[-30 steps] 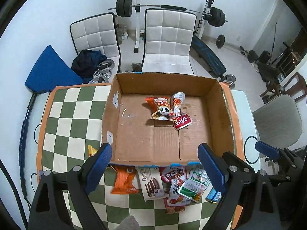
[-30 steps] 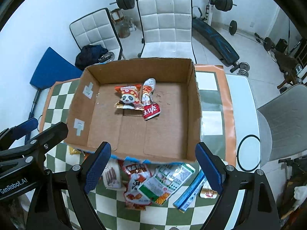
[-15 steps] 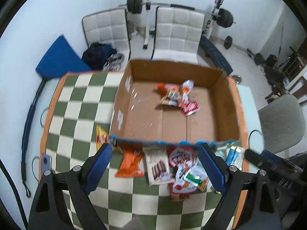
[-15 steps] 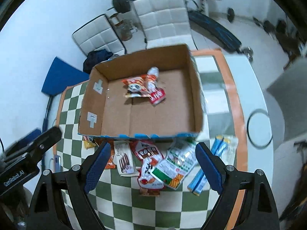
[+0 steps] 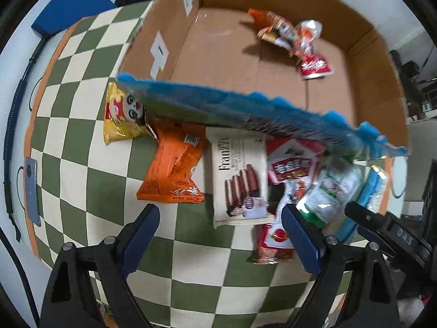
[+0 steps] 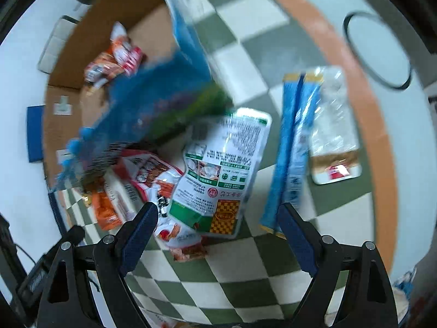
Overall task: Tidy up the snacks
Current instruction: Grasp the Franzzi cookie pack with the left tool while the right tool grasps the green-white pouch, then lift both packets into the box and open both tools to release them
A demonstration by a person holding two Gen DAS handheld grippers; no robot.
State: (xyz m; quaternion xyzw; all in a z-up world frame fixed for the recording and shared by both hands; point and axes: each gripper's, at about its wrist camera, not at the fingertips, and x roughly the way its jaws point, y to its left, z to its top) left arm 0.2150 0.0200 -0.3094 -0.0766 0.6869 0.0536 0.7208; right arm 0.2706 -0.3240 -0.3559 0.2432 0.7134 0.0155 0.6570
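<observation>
Only two packets are lying in the cardboard box; most snacks are being left on the bench. Both tongs, left and right, are being held wide, empty.

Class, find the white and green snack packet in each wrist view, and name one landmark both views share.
Left wrist: white and green snack packet lower right, beside the right fingertip.
Right wrist: centre, between the fingertips.
Shared landmark: cardboard box behind it.
</observation>
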